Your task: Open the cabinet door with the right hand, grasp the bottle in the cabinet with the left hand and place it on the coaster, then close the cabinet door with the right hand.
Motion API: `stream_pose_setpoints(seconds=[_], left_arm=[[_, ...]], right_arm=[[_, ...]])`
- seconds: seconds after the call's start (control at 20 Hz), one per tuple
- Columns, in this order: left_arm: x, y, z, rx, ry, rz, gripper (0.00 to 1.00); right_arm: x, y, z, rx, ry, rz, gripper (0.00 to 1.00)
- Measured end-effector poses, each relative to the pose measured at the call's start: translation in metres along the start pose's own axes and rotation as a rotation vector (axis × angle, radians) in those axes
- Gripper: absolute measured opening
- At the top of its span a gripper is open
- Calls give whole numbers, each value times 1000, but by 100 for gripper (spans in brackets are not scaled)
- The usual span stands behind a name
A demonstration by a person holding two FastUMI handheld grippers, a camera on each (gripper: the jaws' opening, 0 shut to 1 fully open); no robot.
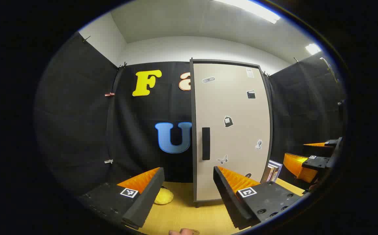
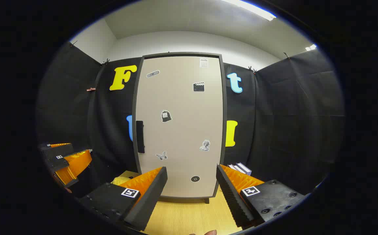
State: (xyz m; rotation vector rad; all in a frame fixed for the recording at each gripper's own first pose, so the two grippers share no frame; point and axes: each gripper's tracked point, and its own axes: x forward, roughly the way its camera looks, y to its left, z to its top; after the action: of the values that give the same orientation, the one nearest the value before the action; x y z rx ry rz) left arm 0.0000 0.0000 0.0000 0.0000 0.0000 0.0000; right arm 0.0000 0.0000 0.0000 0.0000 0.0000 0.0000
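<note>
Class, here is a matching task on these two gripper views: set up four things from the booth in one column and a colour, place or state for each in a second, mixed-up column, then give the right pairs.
Column 1
1. cabinet door
2. door handle
3. books
4. right gripper

Column 2
A. black, near the door's left edge
B. open, holding nothing
C. shut, beige, with stickers on it
D. standing just right of the cabinet

Pairs: 1-C, 2-A, 3-D, 4-B
</note>
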Motion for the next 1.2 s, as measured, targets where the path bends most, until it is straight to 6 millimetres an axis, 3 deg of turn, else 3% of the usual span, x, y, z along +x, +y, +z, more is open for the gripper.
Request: stream_pose_setpoints(seconds=[0.9,1.2], left_arm=[[15,12,-5,2,6,4,95],[22,25,-7,-10,3,2,95]], right_arm=[[11,12,0,15,-7,-4,98],[23,34,2,16,-11,32,98]])
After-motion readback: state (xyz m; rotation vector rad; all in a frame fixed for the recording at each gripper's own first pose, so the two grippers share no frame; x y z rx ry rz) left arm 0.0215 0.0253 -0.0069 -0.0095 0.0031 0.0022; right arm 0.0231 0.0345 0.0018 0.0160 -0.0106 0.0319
